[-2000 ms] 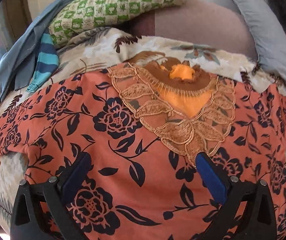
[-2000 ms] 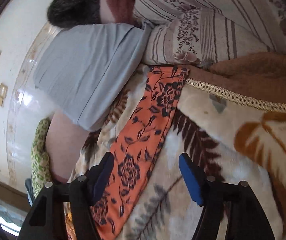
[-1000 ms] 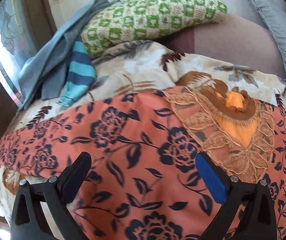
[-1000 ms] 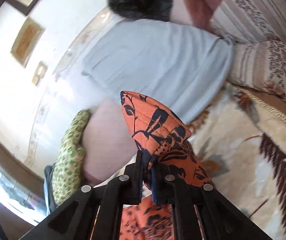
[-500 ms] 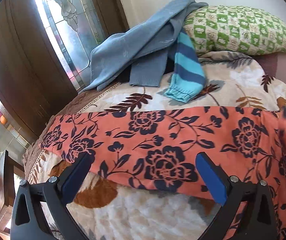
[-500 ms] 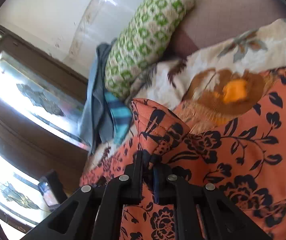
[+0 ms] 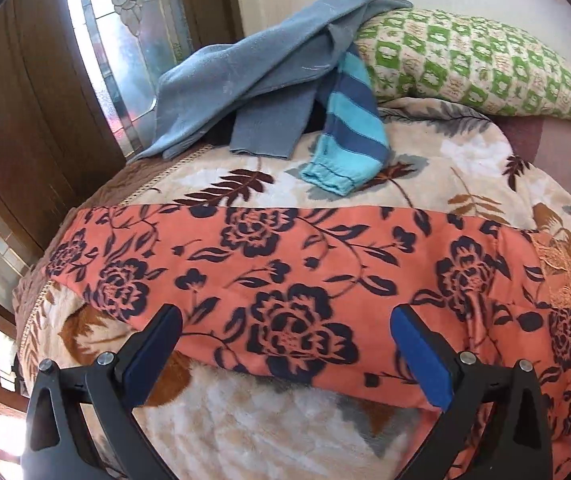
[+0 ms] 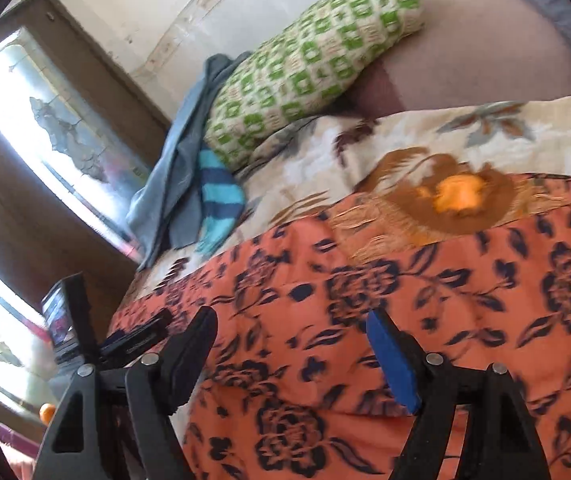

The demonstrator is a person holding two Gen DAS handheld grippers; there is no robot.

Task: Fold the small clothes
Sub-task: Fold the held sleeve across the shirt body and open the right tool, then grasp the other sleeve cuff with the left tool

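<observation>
The orange floral garment [image 7: 285, 280] lies spread across the bed's blanket [image 7: 245, 420]. The left gripper [image 7: 285, 352] hangs open over its sleeve — the right gripper [image 8: 291, 354] is opening, gripping nothing.

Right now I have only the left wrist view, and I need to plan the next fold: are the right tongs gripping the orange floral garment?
Observer: No. The right tongs are opening with no cloth pinched between them. The orange floral garment simply lies beneath.
Operator: I see only an edge of the neckline. Where is it?
Observer: The embroidered neckline lies beyond the right tongs, on the side toward the green patterned pillow.
</observation>
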